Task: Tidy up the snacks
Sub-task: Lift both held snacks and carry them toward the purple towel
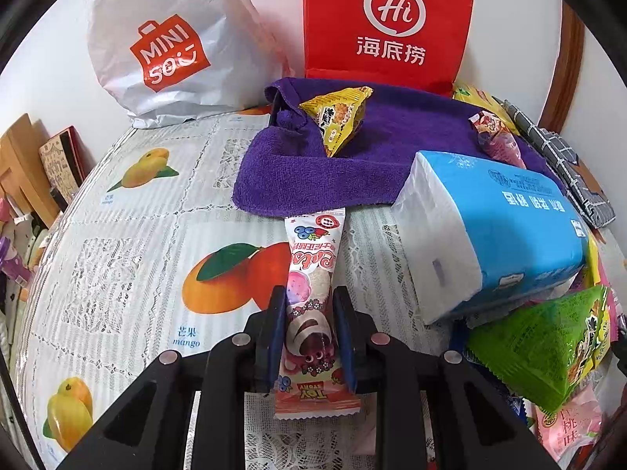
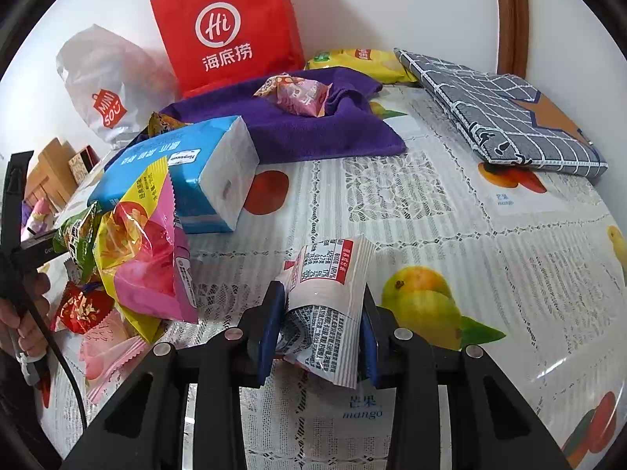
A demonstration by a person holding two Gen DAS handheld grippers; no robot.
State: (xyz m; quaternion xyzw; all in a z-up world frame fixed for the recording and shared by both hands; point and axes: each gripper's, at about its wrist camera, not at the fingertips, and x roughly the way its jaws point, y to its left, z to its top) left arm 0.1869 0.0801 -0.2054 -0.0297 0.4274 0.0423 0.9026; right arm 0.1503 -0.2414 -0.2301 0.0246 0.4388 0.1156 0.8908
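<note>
My left gripper [image 1: 309, 305] is shut on a long pink cone-shaped snack packet [image 1: 311, 305], whose tip points at the purple towel [image 1: 352, 172]. On the towel lie a yellow triangular snack [image 1: 339, 117] and a pink wrapped snack [image 1: 495, 137]. My right gripper [image 2: 321, 305] is shut on a white snack packet [image 2: 329, 293] with red label print, held above the table. The purple towel [image 2: 282, 125] in the right wrist view carries a pink snack [image 2: 298, 94]. A pile of loose snacks [image 2: 133, 258] lies at the left.
A blue tissue pack [image 1: 505, 231] [image 2: 188, 180] lies beside the towel. A red paper bag [image 1: 388, 19] [image 2: 227, 27] and a white plastic bag [image 1: 164, 47] stand against the wall. A checked cloth case [image 2: 505, 113] and yellow chip bag [image 2: 360, 60] lie far right. A green snack [image 1: 548, 340] lies near right.
</note>
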